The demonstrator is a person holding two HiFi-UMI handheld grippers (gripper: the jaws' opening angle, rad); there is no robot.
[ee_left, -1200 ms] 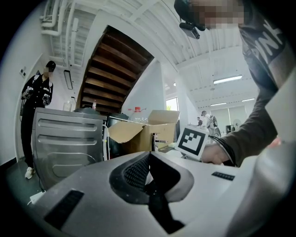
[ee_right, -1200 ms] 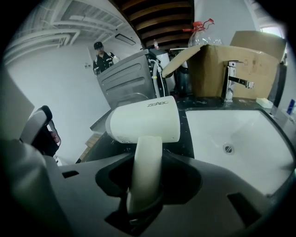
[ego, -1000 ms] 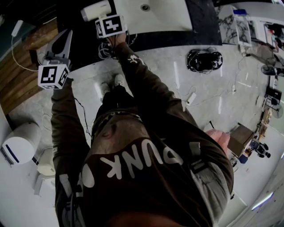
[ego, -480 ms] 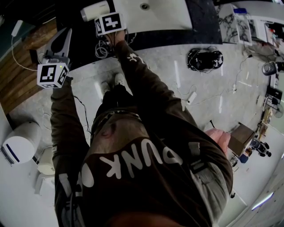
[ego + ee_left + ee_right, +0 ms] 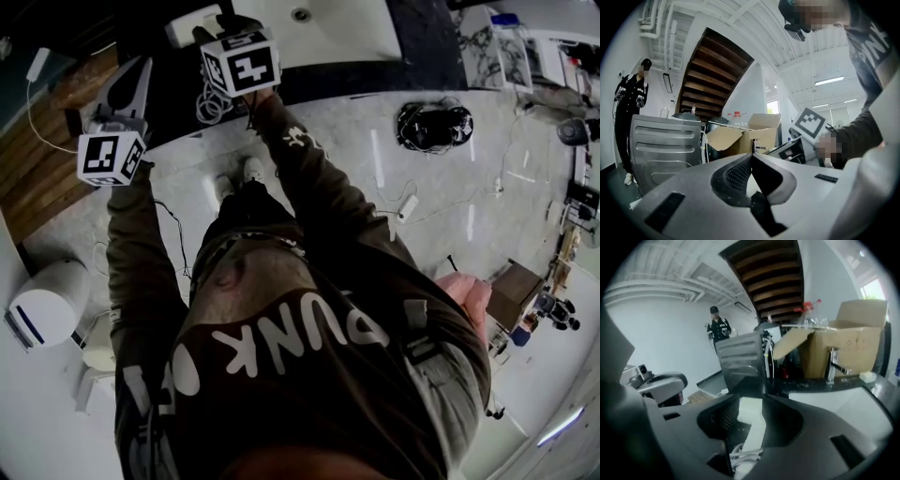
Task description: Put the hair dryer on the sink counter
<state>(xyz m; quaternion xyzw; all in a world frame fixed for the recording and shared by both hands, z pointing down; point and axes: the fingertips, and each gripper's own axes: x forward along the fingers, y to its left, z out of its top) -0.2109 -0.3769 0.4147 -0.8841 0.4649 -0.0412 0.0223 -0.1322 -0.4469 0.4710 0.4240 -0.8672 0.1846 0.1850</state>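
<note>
The hair dryer is at the table, over its dark top just left of the white basin, so the carrying part of the job looks all but done. What seems left is to settle the dryer flat, let go and draw the tool away.

The right tool has the dryer's white body between its jaws. The jaws stand wide (the dryer is a bulky thing) and are closing, and both pads look to be against its sides, so it reads as a grip rather than a release. The coiled white cord bunches at the root of the jaws, below the dryer. The left tool has its tips together with nothing between them. It is held out to the left, well apart from the dryer, and takes no part.

Whether the dryer rests on the table or hangs just above it cannot be told. In the head view the right tool's marker cube covers the handle and the spot beneath it. The right gripper view looks past the dryer toward a faucet and a cardboard box, and does not show the surface underneath.
</note>
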